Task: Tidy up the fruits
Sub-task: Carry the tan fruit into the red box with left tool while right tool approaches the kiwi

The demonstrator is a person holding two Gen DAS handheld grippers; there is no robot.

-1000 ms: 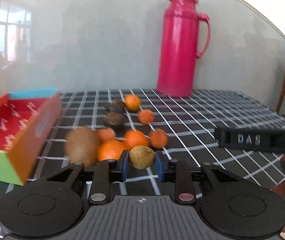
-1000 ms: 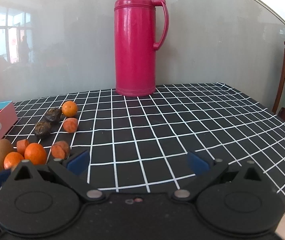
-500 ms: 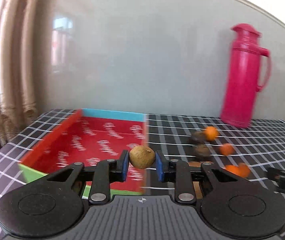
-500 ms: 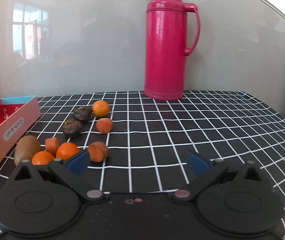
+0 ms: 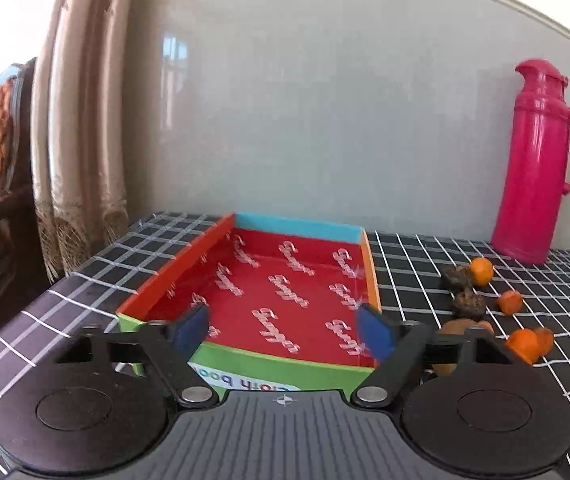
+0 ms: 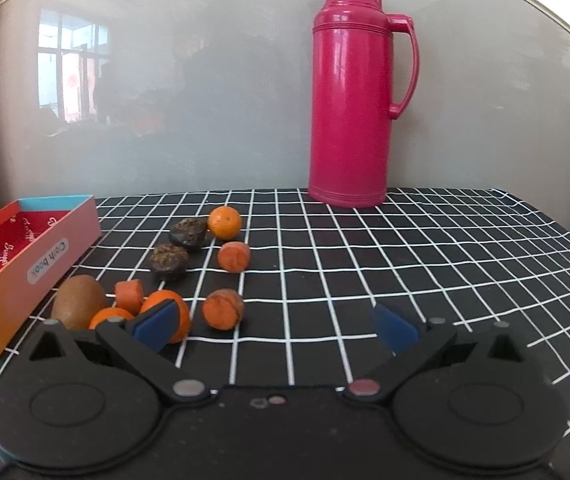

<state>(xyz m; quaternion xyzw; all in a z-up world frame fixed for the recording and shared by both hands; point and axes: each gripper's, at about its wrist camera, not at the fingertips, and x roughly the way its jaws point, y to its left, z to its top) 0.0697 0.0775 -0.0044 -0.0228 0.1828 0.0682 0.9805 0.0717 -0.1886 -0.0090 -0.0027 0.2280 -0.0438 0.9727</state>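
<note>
Checked tablecloth (image 5: 425,264): left tongs (image 5: 285,330) opening over box (image 5: 245,360).

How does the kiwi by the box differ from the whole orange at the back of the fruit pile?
The kiwi is brown, matte and egg-shaped; the whole orange is bright orange, glossier and round. The kiwi looks larger. It lies next to the box, at the near end; the orange lies farthest back, beside a dark wrinkled fruit. Both rest on the checked tablecloth.

In the left wrist view, the left claw (image 5: 285,330) hides the box's (image 5: 189,264) near green wall and most of a brown fruit (image 5: 451,328). In the right wrist view the box (image 6: 65,240) is cut off at the left edge, and the right claw's blue fingertip (image 6: 157,326) covers part of an orange (image 6: 179,312).
</note>
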